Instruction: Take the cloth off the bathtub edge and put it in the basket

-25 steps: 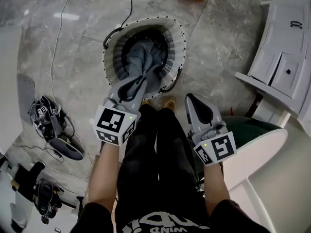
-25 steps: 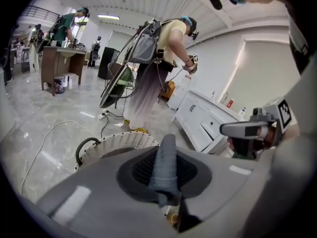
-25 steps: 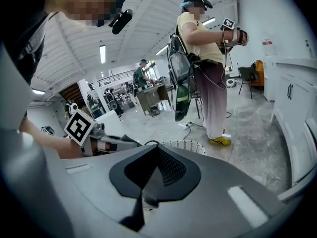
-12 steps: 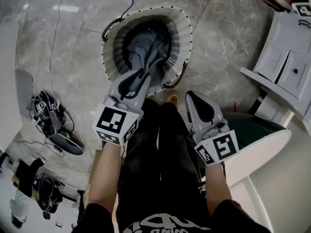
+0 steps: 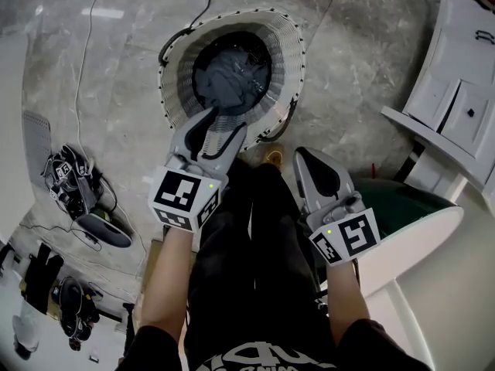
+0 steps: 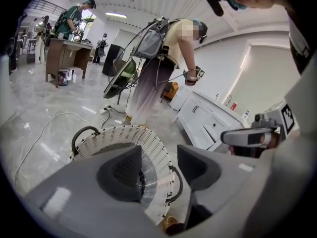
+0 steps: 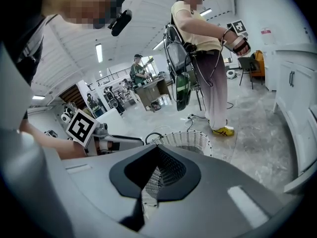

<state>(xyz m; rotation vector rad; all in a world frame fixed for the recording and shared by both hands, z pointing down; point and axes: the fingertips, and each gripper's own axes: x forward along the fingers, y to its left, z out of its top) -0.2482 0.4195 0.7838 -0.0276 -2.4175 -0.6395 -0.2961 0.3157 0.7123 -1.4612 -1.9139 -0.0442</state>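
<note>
The grey cloth [image 5: 230, 72] lies crumpled at the bottom of the round white wicker basket [image 5: 290, 60] on the marble floor. My left gripper [image 5: 224, 122] hovers over the basket's near rim, its jaws opening with nothing between them. In the left gripper view the basket [image 6: 148, 148] shows through the gap between the jaws of the left gripper [image 6: 159, 168]. My right gripper [image 5: 307, 159] is held beside the person's leg, right of the basket, shut and empty. In the right gripper view the right gripper [image 7: 157, 150] points toward the basket [image 7: 190, 139]. The white bathtub edge [image 5: 421, 234] curves at the lower right.
A white cabinet [image 5: 456, 91] stands at the right. Camera gear and cables [image 5: 73, 188] lie on the floor at the left, and a white cable [image 5: 81, 76] runs past the basket. A person with a backpack [image 6: 158, 73] stands beyond the basket.
The left gripper held the cloth hanging into the basket. Its jaws have since spread and the cloth has dropped flat inside. The right gripper has stayed put.
</note>
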